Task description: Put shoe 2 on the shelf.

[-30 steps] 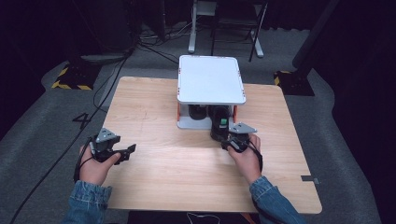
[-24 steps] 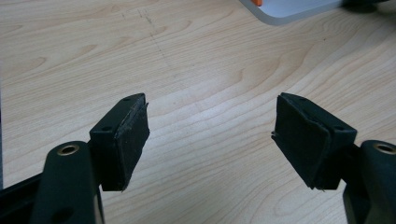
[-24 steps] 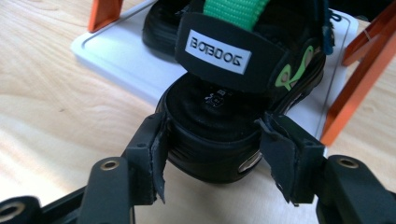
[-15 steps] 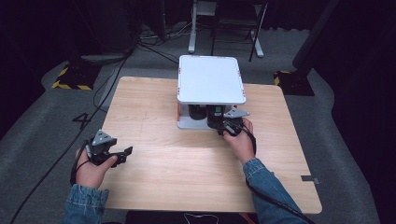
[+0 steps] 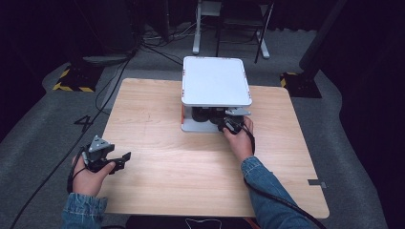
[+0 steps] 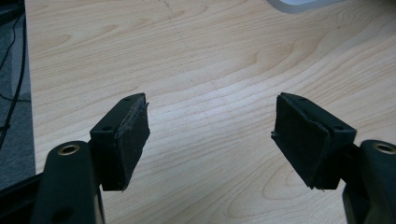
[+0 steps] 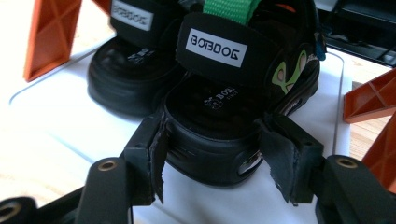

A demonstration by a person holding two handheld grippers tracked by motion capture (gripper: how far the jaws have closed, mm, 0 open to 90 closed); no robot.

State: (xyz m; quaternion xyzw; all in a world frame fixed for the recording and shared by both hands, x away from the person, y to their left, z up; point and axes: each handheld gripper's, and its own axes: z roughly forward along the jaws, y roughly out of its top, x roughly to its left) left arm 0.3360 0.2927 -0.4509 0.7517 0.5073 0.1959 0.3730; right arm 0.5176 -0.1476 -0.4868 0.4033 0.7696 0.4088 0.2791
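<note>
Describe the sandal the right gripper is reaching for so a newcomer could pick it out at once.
Find the white two-tier rack at the table's far edge. On its lower shelf sit two black sandals; take the nearer sandal, whose heel lies between the right gripper jaws. Unlike its neighbour, it shows a green loop and green side markings.

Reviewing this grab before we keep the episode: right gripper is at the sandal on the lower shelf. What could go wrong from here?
1. The right gripper straddles only the heel of the near sandal; held that far back, it may tip or slip when pulled out.
2. The second sandal sits close alongside, so dragging one could shift the other.
3. The top shelf hangs low over the hand, and the orange supports flank it, so a lift may snag.
</note>
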